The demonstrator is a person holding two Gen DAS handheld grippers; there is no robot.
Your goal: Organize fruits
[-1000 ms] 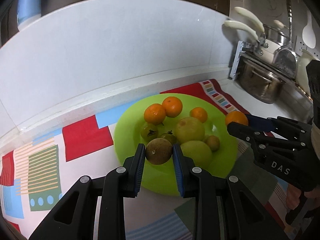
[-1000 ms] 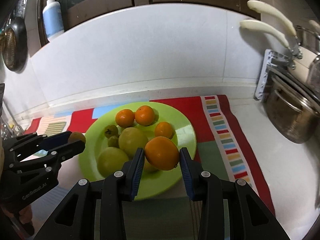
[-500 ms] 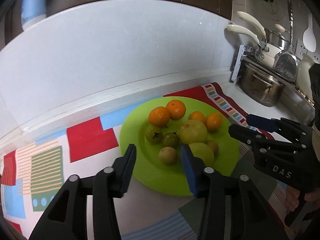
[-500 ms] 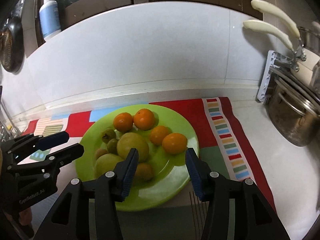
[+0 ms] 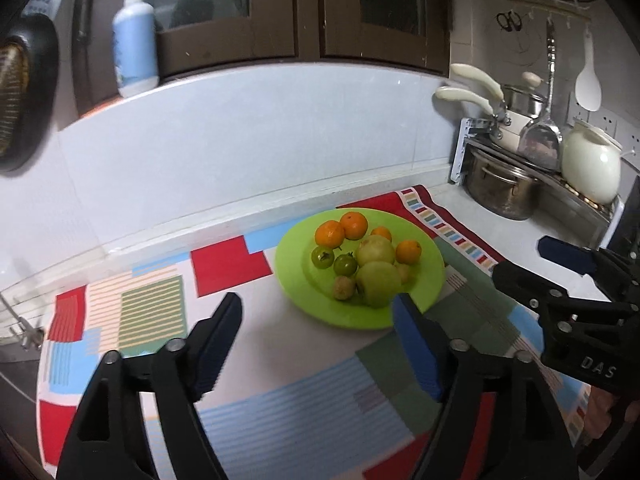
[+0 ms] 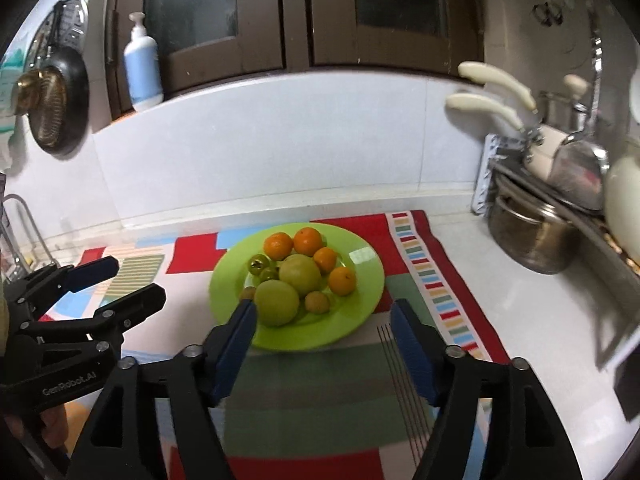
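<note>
Both black two-finger grippers, left gripper (image 5: 316,322) and right gripper (image 6: 322,322), have jaws opening with nothing between them. Round orange and green fruits (image 6: 300,274) sit on the lime-green round plate (image 6: 360,308) just ahead of both, on the patterned mat (image 5: 152,312).

Bare mat (image 6: 320,380) lies before the plate (image 6: 360,312); pots (image 6: 532,240) crowd the right.

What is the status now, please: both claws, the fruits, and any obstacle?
Left claw and right claw opening, nothing between them. All fruits on green plate. Nothing in the way.
</note>
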